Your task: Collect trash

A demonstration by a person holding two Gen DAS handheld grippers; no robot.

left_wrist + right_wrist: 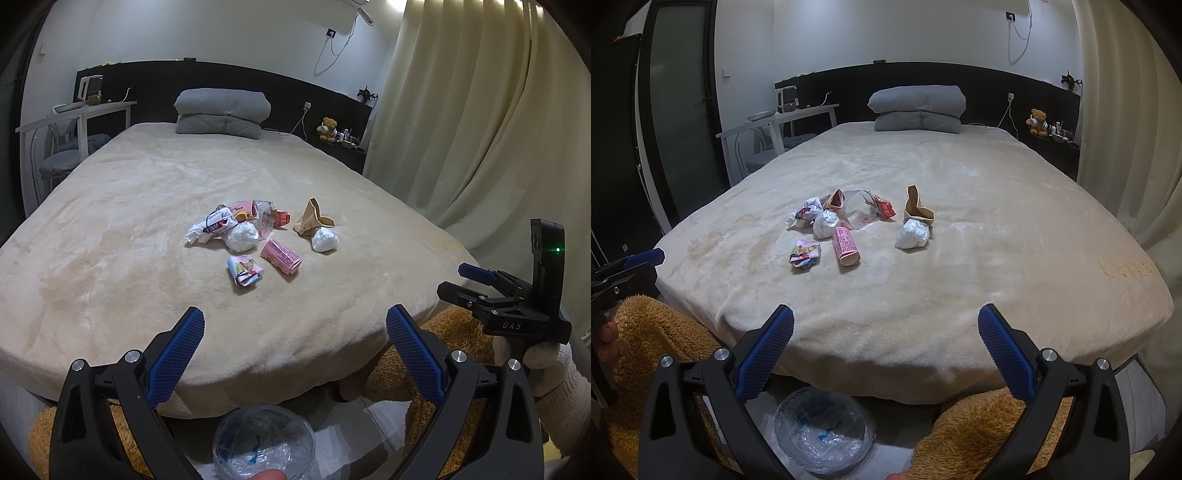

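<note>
1. Left gripper (295,350): jaws wide apart, nothing between them; held over the foot edge of the bed (110,221).
2. Right gripper (886,347): jaws likewise spread, empty. In the left view its body reads "DAS", with a green light lit.
3. Trash sits mid-bed, well ahead of both grippers: pink tube (845,246), crumpled wrapper (804,255), two white wads (826,223) (913,234), tan carton (916,210), clear bag (862,212).
4. Pink tube lies flat; in the right view its long axis runs toward the foot edge, open end nearest. Print on it too small to read.
5. Blanket corner carries embossed letters, roughly "LATEX".
6. Lined bin (824,430) on the floor below the bed edge, between the jaws.
</note>
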